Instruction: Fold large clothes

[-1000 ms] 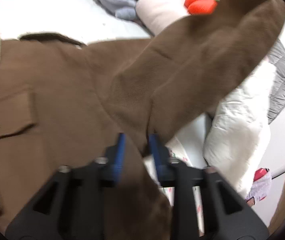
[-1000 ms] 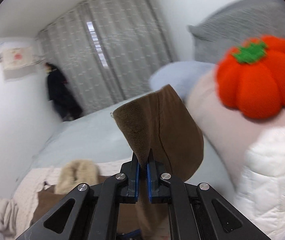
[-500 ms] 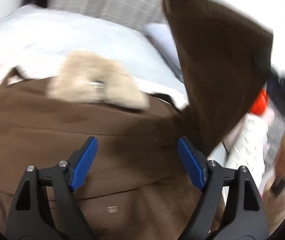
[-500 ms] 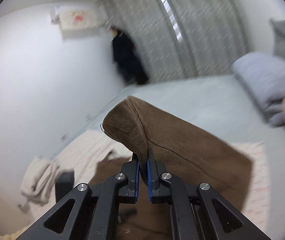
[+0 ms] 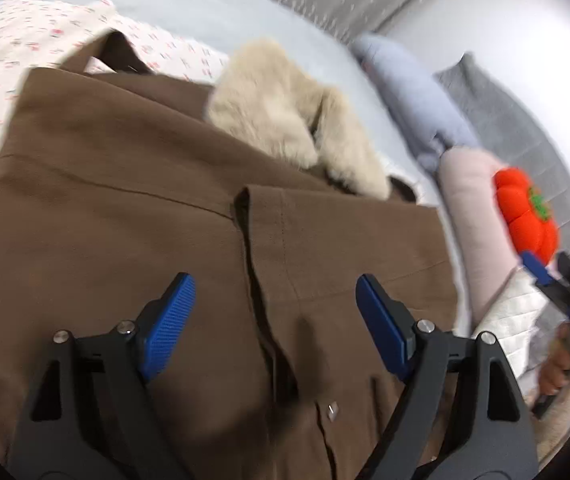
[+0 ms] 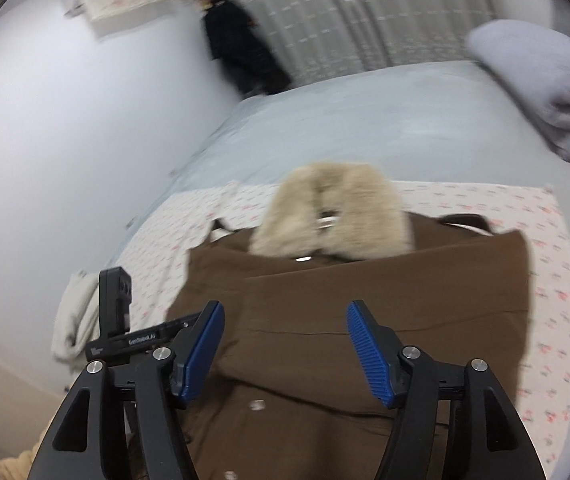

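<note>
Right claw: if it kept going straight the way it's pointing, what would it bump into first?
Most likely the brown coat lying on the bed. The open right claw points down at its folded front, below the fur collar; depth is hard to judge.

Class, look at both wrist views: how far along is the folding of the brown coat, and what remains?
Done: a sleeve lies folded across the brown coat, its cuff near the fur collar. In hand: nothing; the right hand-held gripper has just been opening, the left hand-held gripper is open, both empty above the cloth. Left: probably folding the body smaller; the lower coat is out of view.
</note>
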`<state>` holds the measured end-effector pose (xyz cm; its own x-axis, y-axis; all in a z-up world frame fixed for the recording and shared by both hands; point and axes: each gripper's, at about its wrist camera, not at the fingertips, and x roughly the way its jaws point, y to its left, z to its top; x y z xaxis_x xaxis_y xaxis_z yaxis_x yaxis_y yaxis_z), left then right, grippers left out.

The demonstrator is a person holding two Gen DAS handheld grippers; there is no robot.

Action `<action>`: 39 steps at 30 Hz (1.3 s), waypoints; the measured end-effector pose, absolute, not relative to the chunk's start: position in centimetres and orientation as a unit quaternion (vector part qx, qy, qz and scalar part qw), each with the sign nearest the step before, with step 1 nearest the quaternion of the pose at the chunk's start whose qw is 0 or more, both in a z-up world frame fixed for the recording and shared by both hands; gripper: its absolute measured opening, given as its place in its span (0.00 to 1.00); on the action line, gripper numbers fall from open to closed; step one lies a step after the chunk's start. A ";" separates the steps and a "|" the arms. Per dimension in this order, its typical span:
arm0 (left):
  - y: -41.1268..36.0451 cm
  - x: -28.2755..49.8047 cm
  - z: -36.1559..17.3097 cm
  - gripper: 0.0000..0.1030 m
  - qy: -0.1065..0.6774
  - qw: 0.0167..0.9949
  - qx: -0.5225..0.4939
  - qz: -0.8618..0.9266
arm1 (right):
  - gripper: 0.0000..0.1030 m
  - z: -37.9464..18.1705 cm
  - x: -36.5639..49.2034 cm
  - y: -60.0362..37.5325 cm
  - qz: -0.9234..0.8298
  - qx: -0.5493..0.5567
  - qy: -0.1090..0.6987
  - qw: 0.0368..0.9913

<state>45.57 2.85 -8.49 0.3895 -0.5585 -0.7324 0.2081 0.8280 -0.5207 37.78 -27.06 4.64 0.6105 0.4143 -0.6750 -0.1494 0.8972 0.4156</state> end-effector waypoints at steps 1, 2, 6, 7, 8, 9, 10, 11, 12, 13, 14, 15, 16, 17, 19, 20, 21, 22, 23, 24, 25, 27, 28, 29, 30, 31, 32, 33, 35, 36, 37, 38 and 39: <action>2.0 46.0 -8.9 0.74 0.505 0.817 -0.164 -0.224 | 0.66 4.5 37.7 -27.9 0.149 0.165 0.411 0.884; 1.7 47.0 -10.0 0.62 0.508 0.820 -0.156 -0.213 | 0.67 4.3 37.5 -29.4 0.134 0.172 0.409 0.886; -0.5 47.2 -9.2 0.06 0.469 0.860 -0.096 -0.176 | 0.71 2.8 37.1 -34.3 0.069 0.200 0.404 0.890; -0.3 46.7 -8.1 0.06 0.448 0.870 -0.099 -0.180 | 0.71 2.4 37.0 -35.5 0.053 0.204 0.405 0.890; 0.0 46.1 -6.8 0.06 0.421 0.881 -0.106 -0.189 | 0.71 1.7 37.0 -36.6 0.039 0.208 0.406 0.889; 0.4 45.2 -5.2 0.06 0.392 0.891 -0.110 -0.199 | 0.72 1.2 36.9 -37.6 0.028 0.213 0.406 0.888; 0.9 44.5 -4.0 0.06 0.370 0.901 -0.106 -0.200 | 0.72 0.5 37.2 -38.4 0.019 0.220 0.407 0.886; 1.4 44.1 -3.1 0.06 0.350 0.914 -0.093 -0.185 | 0.72 -0.5 37.5 -39.3 0.010 0.228 0.408 0.884; 1.8 44.2 -2.9 0.06 0.342 0.920 -0.085 -0.169 | 0.72 -1.3 37.8 -40.0 0.004 0.234 0.410 0.881; 2.3 44.7 -3.1 0.06 0.342 0.924 -0.080 -0.150 | 0.72 -2.1 38.4 -40.5 -0.002 0.241 0.413 0.878; 2.7 45.4 -3.7 0.06 0.355 0.922 -0.075 -0.133 | 0.72 -2.9 38.8 -41.1 -0.007 0.250 0.416 0.874; 2.9 46.6 -5.1 0.08 0.385 0.913 -0.065 -0.119 | 0.72 -3.8 39.6 -41.4 -0.011 0.259 0.417 0.871; 2.7 47.3 -6.0 0.08 0.404 0.907 -0.049 -0.109 | 0.72 -4.8 40.4 -41.5 -0.012 0.272 0.418 0.867; 2.3 48.0 -6.7 0.08 0.422 0.902 -0.025 -0.085 | 0.72 -5.7 41.3 -41.7 -0.009 0.288 0.418 0.861; 2.5 47.7 -7.0 0.10 0.409 0.910 -0.015 -0.064 | 0.69 -7.4 43.1 -42.1 -0.006 0.321 0.416 0.851; 2.7 47.4 -6.7 0.15 0.394 0.916 -0.026 -0.070 | 0.59 -8.0 43.9 -42.1 -0.005 0.332 0.414 0.848; 2.7 47.1 -6.5 0.20 0.380 0.921 -0.034 -0.082 | 0.46 -8.7 44.9 -42.2 -0.004 0.339 0.415 0.845; 2.6 46.9 -6.4 0.21 0.371 0.923 -0.034 -0.092 | 0.15 -9.0 45.6 -42.0 -0.009 0.333 0.418 0.845; 2.2 46.7 -6.6 0.22 0.368 0.925 -0.024 -0.097 | 0.09 -9.0 46.2 -41.8 -0.013 0.320 0.418 0.850; 1.5 47.0 -7.2 0.22 0.373 0.923 -0.002 -0.097 | 0.08 -8.5 46.4 -41.6 -0.016 0.308 0.405 0.861; 0.9 47.2 -8.4 0.22 0.386 0.918 0.019 -0.094 | 0.07 -8.0 46.5 -41.4 -0.014 0.298 0.384 0.874; 0.1 48.3 -11.6 0.23 0.428 0.898 0.049 -0.093 | 0.06 -8.4 46.9 -42.6 -0.043 0.299 0.368 0.880; 0.4 48.0 -11.7 0.25 0.417 0.903 0.042 -0.094 | 0.06 -9.3 47.1 -43.7 -0.085 0.302 0.391 0.865; 0.5 47.9 -11.2 0.28 0.416 0.904 0.038 -0.091 | 0.10 -9.7 47.0 -44.4 -0.097 0.310 0.403 0.856; 0.9 47.7 -10.4 0.30 0.415 0.905 0.034 -0.086 | 0.10 -9.7 46.4 -44.9 -0.093 0.318 0.405 0.852; 1.3 47.2 -9.6 0.30 0.407 0.909 0.030 -0.084 | 0.11 -9.0 45.3 -45.0 -0.069 0.316 0.403 0.856; 1.4 46.5 -8.9 0.34 0.398 0.913 0.027 -0.090 | 0.17 -8.2 44.5 -44.7 -0.049 0.301 0.404 0.862; 1.5 45.6 -8.2 0.44 0.388 0.916 0.026 -0.103 | 0.23 -7.4 43.3 -44.1 -0.031 0.275 0.408 0.870; 1.3 43.9 -7.2 0.56 0.379 0.915 0.035 -0.132 | 0.60 -5.7 39.8 -42.6 -0.005 0.217 0.412 0.885; 1.1 42.8 -6.9 0.56 0.376 0.914 0.044 -0.146 | 0.65 -5.2 38.3 -42.0 0.002 0.193 0.412 0.890; 0.8 41.7 -6.6 0.57 0.375 0.912 0.053 -0.157 | 0.65 -4.9 36.2 -41.1 0.017 0.166 0.413 0.895; 1.0 40.8 -6.6 0.58 0.376 0.910 0.064 -0.164 | 0.65 -5.0 35.0 -40.6 0.024 0.149 0.421 0.895; 1.0 39.8 -6.5 0.61 0.375 0.909 0.074 -0.168 | 0.65 -5.1 33.8 -39.9 0.031 0.133 0.431 0.892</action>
<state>39.84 1.05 -6.48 0.6618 -0.2493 -0.7070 0.3602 0.9329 0.0082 33.75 -39.89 -5.12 0.6260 0.1694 -0.7612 0.0599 0.9628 0.2635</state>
